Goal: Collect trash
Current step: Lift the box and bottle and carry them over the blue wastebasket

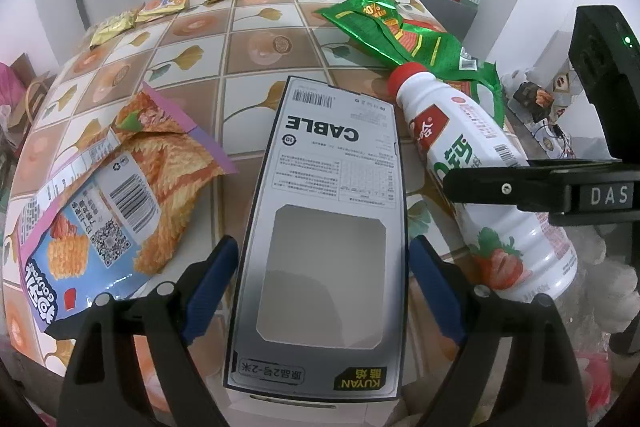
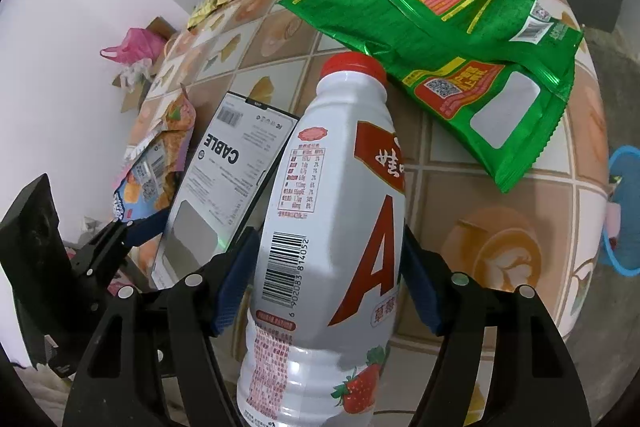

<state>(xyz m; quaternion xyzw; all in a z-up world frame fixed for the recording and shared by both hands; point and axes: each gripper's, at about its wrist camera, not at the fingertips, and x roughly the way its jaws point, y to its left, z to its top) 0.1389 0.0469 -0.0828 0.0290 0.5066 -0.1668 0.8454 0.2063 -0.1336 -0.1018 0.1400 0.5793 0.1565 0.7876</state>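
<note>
left gripper [image 1: 324, 287] — pads astride cable box [image 1: 320, 211], apparently just touching; light stiff card, take by long edges | right gripper [image 2: 328, 287] — pads flanking milk bottle [image 2: 332, 227] on table [image 2: 500, 235], small gaps showing; slick, rounded — grasp mid-body

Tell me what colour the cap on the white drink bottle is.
Red. The cap on the bottle shows best in the right wrist view.

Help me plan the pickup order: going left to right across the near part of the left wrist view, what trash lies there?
Orange snack bag → cable box → white bottle.
</note>
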